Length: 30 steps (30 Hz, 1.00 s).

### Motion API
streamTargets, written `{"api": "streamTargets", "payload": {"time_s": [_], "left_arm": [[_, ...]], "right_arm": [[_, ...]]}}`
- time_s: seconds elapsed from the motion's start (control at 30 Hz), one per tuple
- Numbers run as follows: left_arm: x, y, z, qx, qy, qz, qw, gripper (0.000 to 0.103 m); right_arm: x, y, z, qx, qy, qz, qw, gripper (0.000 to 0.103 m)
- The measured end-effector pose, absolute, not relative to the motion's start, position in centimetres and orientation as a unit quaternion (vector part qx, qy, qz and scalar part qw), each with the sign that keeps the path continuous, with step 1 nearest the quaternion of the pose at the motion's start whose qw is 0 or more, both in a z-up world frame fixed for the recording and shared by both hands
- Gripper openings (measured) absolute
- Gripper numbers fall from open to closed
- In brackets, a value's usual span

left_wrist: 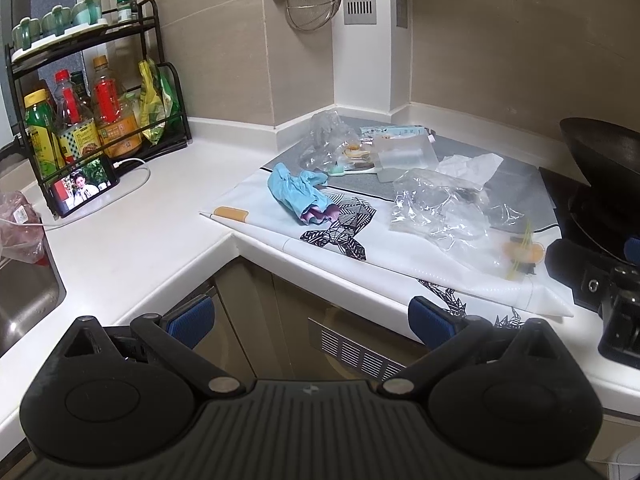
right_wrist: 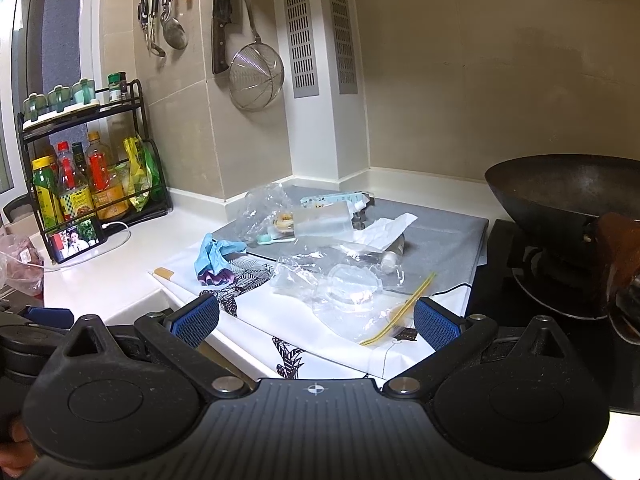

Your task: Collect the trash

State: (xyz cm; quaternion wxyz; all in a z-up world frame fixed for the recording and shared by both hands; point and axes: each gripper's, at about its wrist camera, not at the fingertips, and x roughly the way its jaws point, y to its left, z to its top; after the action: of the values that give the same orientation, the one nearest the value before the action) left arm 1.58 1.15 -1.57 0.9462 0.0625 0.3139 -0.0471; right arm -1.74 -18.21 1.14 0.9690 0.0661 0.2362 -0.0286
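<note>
Trash lies on a white patterned sheet [left_wrist: 280, 224] [right_wrist: 256, 320] on the counter: a crumpled blue glove [left_wrist: 298, 192] [right_wrist: 214, 258], clear plastic bags [left_wrist: 436, 208] [right_wrist: 328, 284], a yellow-striped zip bag [left_wrist: 516, 252] [right_wrist: 396, 316], a crumpled white tissue [left_wrist: 470, 164] [right_wrist: 386, 226], a clear box [left_wrist: 404, 156] [right_wrist: 324, 218] and a toothbrush [right_wrist: 274, 239]. My left gripper [left_wrist: 310, 322] hangs open below the counter edge, in front of the cabinet. My right gripper [right_wrist: 316, 316] is open just short of the zip bag, holding nothing.
A black wok [left_wrist: 600, 152] [right_wrist: 568, 196] sits on the stove at right. A bottle rack [left_wrist: 80, 112] [right_wrist: 84, 184], a phone [left_wrist: 82, 190] [right_wrist: 76, 242] with its cable, and a sink [left_wrist: 24, 300] are at left. Utensils, a knife [right_wrist: 221, 20] and a strainer [right_wrist: 256, 76] hang on the wall.
</note>
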Motion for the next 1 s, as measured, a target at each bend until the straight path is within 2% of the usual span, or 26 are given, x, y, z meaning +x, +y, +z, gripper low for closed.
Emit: {"api": "streamTargets", "payload": {"time_s": [0.67,1.0], "left_arm": [[2.3,1.7,-2.1,0.055,0.325,-0.049,0.943,0.103],[4.9,3.6,-2.7,0.036,0.342,-0.023,0.939,0.103]], "right_arm": [[-1.4,-18.5,0.3,0.074,0.23,-0.022,0.97,0.103],[-0.4,-20.2,-1.9,0.146,0.212,0.018,0.966,0.103]]}}
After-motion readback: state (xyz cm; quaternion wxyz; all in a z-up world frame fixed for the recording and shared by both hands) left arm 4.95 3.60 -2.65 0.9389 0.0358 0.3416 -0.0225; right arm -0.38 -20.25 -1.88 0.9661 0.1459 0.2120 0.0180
